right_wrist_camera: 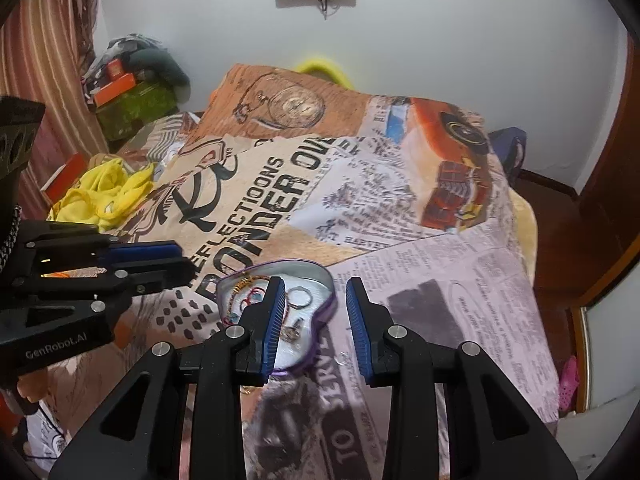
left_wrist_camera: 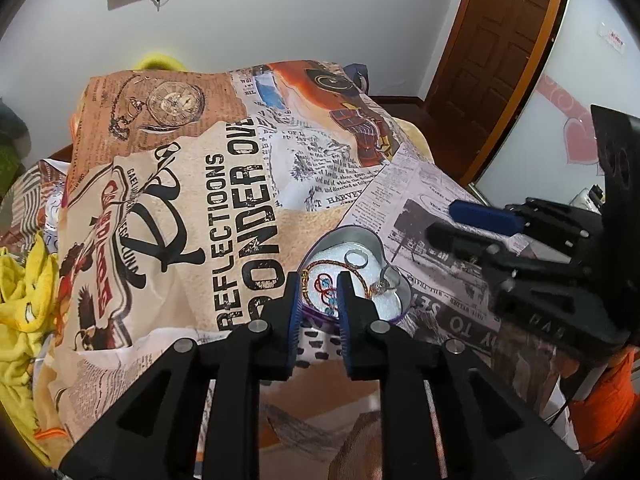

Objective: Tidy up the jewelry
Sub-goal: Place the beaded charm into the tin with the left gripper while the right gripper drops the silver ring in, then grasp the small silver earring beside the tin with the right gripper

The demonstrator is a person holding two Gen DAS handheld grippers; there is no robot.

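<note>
Jewelry sits gathered in the heart-shaped tin (left_wrist_camera: 394, 256) near the bed's near edge, on the printed blanket (left_wrist_camera: 224, 184), so you can reach it from both sides. Your left gripper (left_wrist_camera: 318, 280) hangs over the tin, jaws narrowly apart, empty. Your right gripper (right_wrist_camera: 316, 284), slightly wider, holds nothing; one ring (right_wrist_camera: 343, 358) lies outside the tin.
</note>
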